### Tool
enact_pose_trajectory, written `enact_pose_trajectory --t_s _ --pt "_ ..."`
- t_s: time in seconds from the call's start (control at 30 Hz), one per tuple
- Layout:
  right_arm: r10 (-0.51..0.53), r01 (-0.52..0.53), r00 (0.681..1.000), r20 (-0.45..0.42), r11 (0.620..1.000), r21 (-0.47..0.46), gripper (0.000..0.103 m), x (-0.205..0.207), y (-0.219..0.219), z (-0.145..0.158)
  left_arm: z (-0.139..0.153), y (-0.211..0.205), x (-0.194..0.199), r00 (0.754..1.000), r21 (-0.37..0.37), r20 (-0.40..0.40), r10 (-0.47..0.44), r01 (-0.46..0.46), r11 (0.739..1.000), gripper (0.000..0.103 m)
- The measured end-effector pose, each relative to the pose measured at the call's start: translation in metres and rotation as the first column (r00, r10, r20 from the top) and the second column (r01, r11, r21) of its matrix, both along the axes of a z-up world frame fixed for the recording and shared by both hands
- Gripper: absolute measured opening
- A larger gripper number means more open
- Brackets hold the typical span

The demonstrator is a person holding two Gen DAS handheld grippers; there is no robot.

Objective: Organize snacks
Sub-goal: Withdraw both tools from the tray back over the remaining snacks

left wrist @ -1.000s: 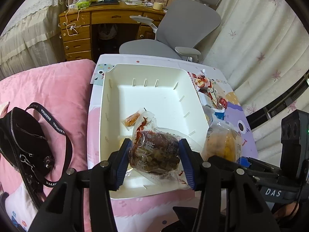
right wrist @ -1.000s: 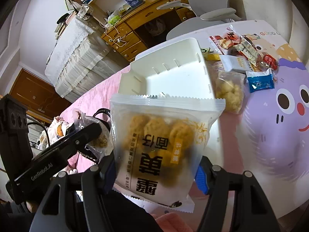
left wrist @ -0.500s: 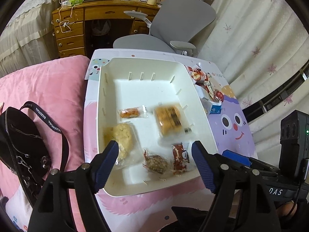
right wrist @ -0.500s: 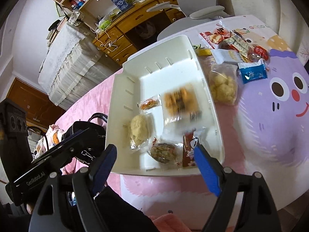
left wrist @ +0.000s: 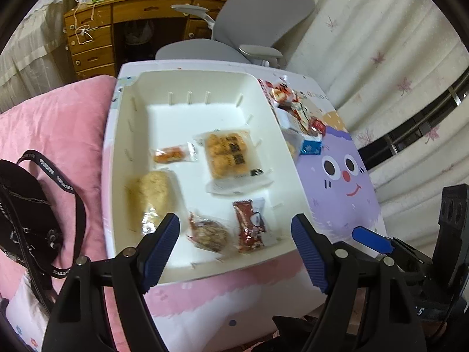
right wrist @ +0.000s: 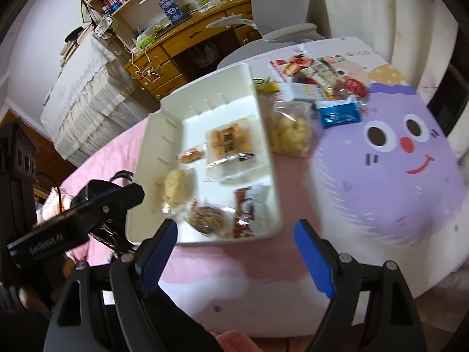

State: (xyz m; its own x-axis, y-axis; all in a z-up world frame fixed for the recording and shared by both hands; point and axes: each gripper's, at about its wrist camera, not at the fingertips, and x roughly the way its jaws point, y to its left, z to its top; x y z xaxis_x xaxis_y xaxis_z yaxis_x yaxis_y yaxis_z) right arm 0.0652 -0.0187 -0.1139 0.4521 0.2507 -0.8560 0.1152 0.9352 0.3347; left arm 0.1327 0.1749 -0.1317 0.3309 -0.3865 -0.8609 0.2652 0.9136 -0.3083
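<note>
A white tray lies on the table and holds several packets: orange balls, a small orange snack, a pale cake, a dark brown snack and a red wrapper. My left gripper hangs open over the tray's near end with nothing between its fingers. The right gripper is open too, above the tray's near right corner. Outside the tray lie a clear bag of pale balls, a blue packet and a pile of wrapped snacks.
A black strap bag rests on the pink cushion to the left. The purple cartoon mat covers the table's right side. Behind stand a grey office chair and a wooden desk. Curtains hang at the right.
Both grippers opened. The dark brown snack left my left gripper and the orange-ball packet left my right one; both now lie in the tray. Both views have drifted slightly.
</note>
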Motion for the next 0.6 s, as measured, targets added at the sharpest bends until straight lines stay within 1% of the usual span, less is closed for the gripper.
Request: enact_pose_trajectory --t_s 0.13,0.3,0.4,0.6 --pt "-0.005 0.004 1.0 -0.004 0.999 -0.046 0.083 -0.014 -0.015 -0.003 -0.004 -0.023 -0.007 1.0 0.01 -0.008 -0.03 0.03 0.999 0.077" --pt "0.017 -0.017 1.0 -0.002 0.991 -0.134 0.083 -0.029 -0.035 -0.007 -0.001 -0.053 -0.015 0.997 0.009 0.022 -0.074 0.074 0.997 0.077" --pt "0.048 -0.046 0.999 0.006 0.984 -0.173 0.083 -0.034 -0.048 -0.008 0.002 -0.07 -0.017 0.996 0.008 0.036 -0.087 0.087 0.996 0.077" --pt "0.159 -0.143 0.987 0.038 0.952 -0.269 0.083 -0.04 -0.076 -0.006 0.001 -0.11 -0.016 0.996 0.049 0.031 -0.083 0.082 0.995 0.077"
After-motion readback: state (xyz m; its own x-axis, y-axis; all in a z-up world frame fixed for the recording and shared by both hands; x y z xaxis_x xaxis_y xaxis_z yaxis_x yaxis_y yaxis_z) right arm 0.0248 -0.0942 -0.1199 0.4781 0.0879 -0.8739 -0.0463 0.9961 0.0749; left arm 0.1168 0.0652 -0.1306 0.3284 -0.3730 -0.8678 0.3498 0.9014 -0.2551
